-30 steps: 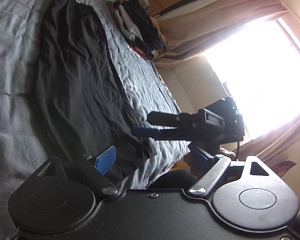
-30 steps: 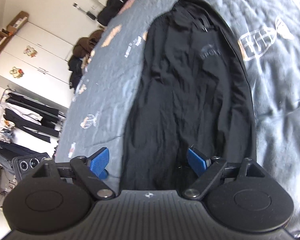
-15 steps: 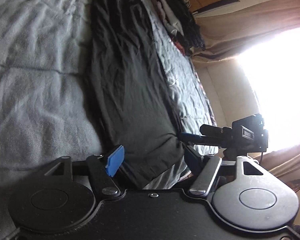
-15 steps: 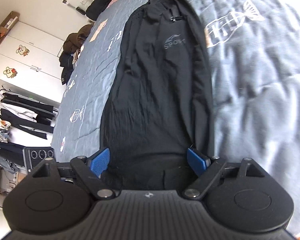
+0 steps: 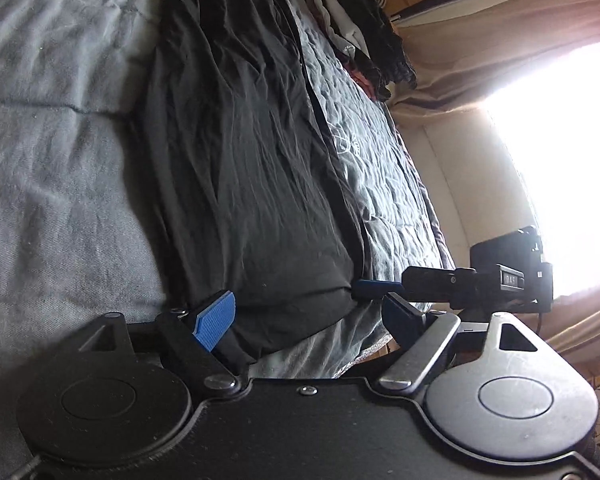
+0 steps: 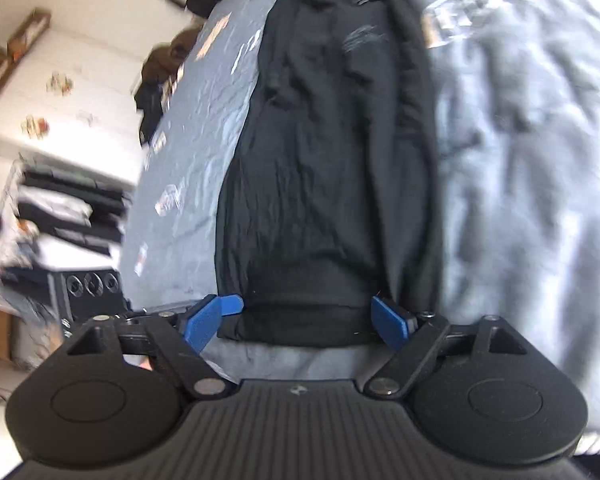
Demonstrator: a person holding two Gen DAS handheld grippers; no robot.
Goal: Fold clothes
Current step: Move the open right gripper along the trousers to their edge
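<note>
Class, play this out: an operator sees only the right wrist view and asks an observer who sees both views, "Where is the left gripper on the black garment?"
Observer: The left gripper is open at the near end of the black garment, its jaws straddling the hem.
Operator: Can that camera see my gripper?
Observer: Yes. The right gripper shows side-on at the hem's other corner.
Operator: Where is the light from?
Observer: A bright window with curtains, beyond the bed.
</note>
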